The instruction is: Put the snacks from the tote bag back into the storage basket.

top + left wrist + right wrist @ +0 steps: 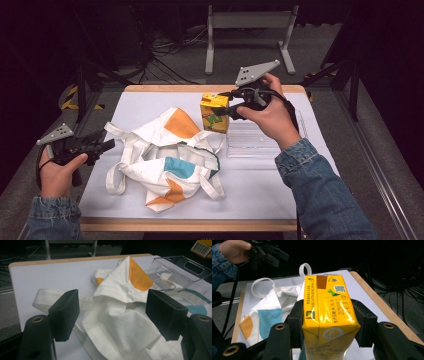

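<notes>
Clamping a yellow drink carton [328,320] between its two black jaws, the right gripper [231,107] holds it in the air, one pad pressed against each side of the carton. In the right gripper view the carton's folded top faces the camera, and its printed side runs away from the jaws toward the far end of the white table [280,190]. In the high view the carton [215,113] sits at the tip of the jaws, above the table's far half, with a clear plastic tray [255,140] lying just beside and below it, toward the person's right hand [270,117].

The left gripper [102,145] is held by the left hand [57,170] off the table's near left edge, jaws apart with nothing between them. In the left gripper view a crumpled white cloth bag [120,315] with orange and teal patches lies ahead of the open jaws and spreads across the gap between them, apart from both pads. One of its white straps [50,302] passes behind the left-hand pad, and the clear tray [180,272] stands beyond the right-hand pad.
</notes>
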`<state>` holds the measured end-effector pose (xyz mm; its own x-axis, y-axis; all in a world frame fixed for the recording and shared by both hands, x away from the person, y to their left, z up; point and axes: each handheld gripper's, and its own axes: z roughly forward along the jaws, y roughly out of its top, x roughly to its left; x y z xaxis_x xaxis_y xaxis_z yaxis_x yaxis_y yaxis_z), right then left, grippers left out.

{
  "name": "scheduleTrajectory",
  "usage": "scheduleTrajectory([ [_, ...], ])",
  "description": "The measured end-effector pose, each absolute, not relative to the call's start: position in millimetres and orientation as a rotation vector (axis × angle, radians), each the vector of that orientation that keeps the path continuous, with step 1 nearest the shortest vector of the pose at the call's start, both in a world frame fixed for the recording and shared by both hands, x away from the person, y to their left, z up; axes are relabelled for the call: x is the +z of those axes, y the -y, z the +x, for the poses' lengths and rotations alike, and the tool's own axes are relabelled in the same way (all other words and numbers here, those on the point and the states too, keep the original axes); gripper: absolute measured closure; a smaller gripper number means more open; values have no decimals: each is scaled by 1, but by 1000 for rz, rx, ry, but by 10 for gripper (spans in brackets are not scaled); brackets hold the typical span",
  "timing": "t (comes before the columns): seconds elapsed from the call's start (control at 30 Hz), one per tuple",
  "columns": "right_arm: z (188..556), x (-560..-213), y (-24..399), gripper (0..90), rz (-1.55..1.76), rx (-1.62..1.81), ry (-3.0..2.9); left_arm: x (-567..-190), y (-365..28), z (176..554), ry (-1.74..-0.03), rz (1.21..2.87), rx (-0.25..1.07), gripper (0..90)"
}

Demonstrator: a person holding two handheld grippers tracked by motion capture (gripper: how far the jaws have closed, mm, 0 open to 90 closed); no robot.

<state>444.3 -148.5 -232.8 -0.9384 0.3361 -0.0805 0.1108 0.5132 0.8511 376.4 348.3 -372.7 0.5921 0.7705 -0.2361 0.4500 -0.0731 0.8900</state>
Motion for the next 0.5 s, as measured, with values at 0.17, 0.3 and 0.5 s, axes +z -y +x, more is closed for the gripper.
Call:
scheduleTrajectory([
  [0.17,446,-239,167,515,421,1379,-2497,-373,-347,377,-1009,1714,363,284],
  [0.3,448,-243,180,515,450,1372,-2485,-373,-347,377,-1013,1714,361,284],
  [0.5,449,-248,198,515,485,1346,-2473,-373,-348,377,-1014,1713,362,284],
])
